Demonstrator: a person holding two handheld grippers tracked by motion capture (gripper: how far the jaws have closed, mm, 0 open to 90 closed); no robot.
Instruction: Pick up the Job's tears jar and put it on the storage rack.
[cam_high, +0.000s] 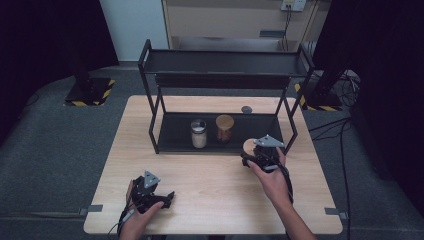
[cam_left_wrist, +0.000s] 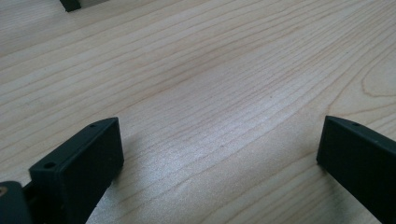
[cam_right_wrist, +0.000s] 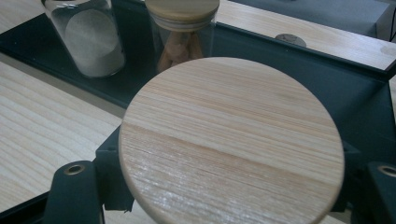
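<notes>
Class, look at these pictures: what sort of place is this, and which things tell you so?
Probably a lab or studio set up for recording tabletop tasks, not a kitchen. A lone wooden table stands on grey carpet, dark curtains hang at both sides, and stand bases carry hazard-striped tape.

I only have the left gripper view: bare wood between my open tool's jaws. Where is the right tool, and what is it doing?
Observer: The right tool is at the front right corner of the rack's lower shelf. Its jaws stand on either side of a jar with a round wooden lid.
Operator: Is it clamped on it?
Observer: I cannot tell. In the right gripper view the lid hides where the jaws would meet the jar.
Operator: What else is on that shelf?
Observer: Two jars stand side by side: a white-filled jar and a brown-filled jar, which has its own wooden lid.
</notes>
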